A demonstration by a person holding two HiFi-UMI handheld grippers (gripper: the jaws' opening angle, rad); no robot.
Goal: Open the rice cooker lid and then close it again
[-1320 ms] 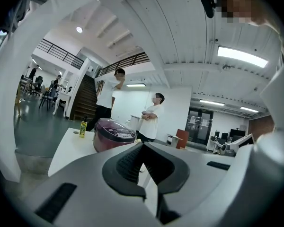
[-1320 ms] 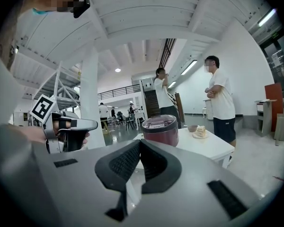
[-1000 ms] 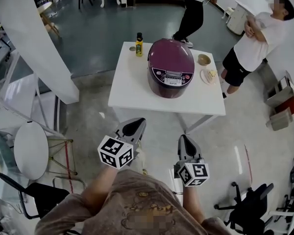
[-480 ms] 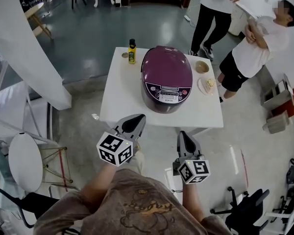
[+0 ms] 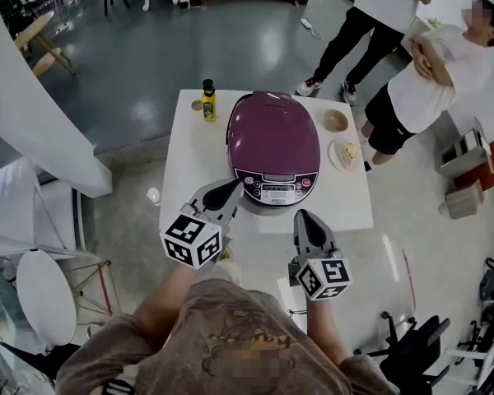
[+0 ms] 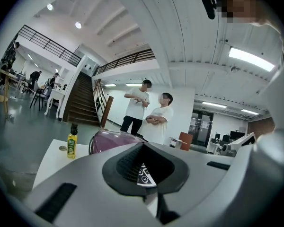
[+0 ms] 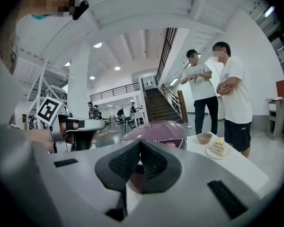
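white table carries everything. the purple rice cooker sits mid-top, lid down, with its control panel turned toward me. i judge that puts the release on the near side and the hinge on the far side. task not begun: lid not yet lifted or touched

left gripper and right gripper are held side by side at the near table edge, pointing at the cooker's front. the left one is just beside the panel; i see no contact. both pairs of jaws are pressed together on nothing. my reading: a closed tip suits pushing a latch

plate with cake and small bowl sit to the cooker's right, yellow bottle at its far left, all likely clear of the lid's swing

writing: panel label and bottle label too small to read; marker cubes show only black-and-white squares
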